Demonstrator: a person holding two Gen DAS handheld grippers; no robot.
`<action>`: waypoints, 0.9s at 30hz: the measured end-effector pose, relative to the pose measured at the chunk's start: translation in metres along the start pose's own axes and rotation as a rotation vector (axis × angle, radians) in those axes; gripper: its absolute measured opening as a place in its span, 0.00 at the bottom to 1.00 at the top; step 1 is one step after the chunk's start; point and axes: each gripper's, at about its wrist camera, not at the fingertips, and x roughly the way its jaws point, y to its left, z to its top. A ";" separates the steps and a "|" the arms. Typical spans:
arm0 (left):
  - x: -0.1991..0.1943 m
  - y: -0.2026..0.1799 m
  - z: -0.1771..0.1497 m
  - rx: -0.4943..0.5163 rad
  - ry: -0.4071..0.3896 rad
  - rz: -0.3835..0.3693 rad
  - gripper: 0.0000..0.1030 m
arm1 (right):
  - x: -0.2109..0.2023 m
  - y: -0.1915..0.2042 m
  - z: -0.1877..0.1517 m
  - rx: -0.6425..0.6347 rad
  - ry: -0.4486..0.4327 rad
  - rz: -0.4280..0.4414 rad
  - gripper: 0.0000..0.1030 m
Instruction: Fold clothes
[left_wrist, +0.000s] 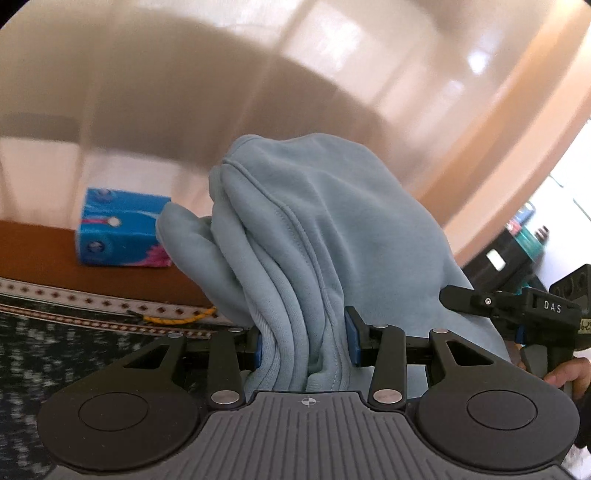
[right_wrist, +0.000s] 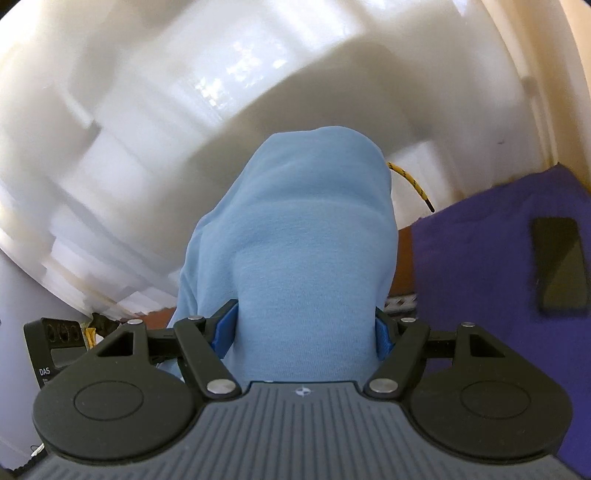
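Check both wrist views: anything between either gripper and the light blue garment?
Nothing. The left gripper is clamped on bunched folds of the light blue garment, and the right gripper grips a thick wad of it. The cloth sits directly between the blue pads.

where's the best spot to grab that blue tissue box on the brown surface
Both hand-held grippers are full of the light blue garment, so free one first. Then take the tissue box across its short width, coming from above: it lies flat on the brown surface, long faces parallel, top clear.

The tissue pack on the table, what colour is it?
Blue with pink, clearest in the left wrist view.
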 end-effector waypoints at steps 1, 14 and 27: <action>0.015 0.001 0.000 -0.009 0.003 0.010 0.39 | 0.006 -0.013 0.008 0.001 0.009 0.004 0.72; 0.047 0.019 -0.015 -0.027 -0.051 0.218 0.70 | 0.045 -0.105 0.020 -0.110 0.046 -0.080 0.83; 0.132 0.008 0.025 0.217 0.035 0.238 0.81 | 0.123 -0.069 0.066 -0.384 0.014 -0.144 0.32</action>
